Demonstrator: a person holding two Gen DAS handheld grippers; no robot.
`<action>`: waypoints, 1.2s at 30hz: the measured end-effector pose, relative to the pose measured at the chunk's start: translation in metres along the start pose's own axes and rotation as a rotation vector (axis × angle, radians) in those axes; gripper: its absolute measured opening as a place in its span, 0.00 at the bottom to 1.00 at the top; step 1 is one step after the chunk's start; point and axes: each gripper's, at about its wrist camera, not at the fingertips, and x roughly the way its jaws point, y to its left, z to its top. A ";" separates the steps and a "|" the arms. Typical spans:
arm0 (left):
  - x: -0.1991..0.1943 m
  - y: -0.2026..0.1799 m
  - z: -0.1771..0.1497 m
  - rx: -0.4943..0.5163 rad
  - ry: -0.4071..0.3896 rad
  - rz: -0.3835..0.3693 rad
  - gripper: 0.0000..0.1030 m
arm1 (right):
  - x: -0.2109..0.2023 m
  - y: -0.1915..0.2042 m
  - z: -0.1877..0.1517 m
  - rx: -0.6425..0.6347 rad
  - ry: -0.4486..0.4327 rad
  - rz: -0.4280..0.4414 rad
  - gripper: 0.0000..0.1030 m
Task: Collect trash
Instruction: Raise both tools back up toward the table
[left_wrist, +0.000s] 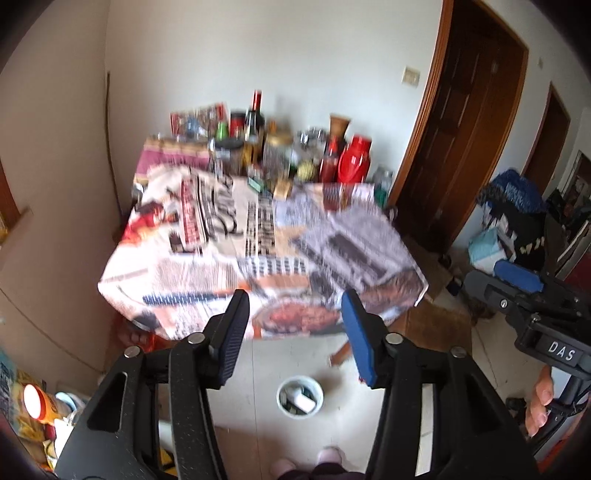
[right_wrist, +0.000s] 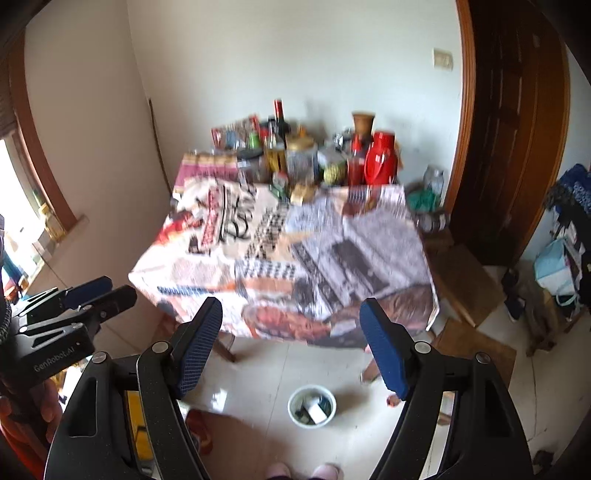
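One table (left_wrist: 258, 258) under a newspaper-print cloth, with one white bucket (left_wrist: 300, 396) on the floor in front of it, bits of trash inside too blurry to count. Back of the table is packed with bottles and jars, too smeared for a number, though one red thermos (left_wrist: 354, 160) stands out. Two grippers, left gripper (left_wrist: 295, 314) and right gripper (right_wrist: 291, 325), and two wooden doors (left_wrist: 476, 122) on the right wall.

Both my wrist views sit high, angled down past their fingers; both share the tabletop (left_wrist: 258, 236) and white bucket (left_wrist: 300, 397) on the floor.
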 end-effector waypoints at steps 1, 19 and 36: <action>-0.006 0.002 0.004 0.003 -0.022 -0.002 0.50 | -0.008 0.002 0.003 0.007 -0.023 -0.002 0.72; 0.011 -0.002 0.074 0.011 -0.171 0.014 0.80 | -0.005 -0.025 0.052 0.055 -0.157 -0.098 0.78; 0.129 -0.040 0.193 -0.124 -0.218 0.133 0.83 | 0.091 -0.121 0.167 -0.003 -0.134 -0.002 0.78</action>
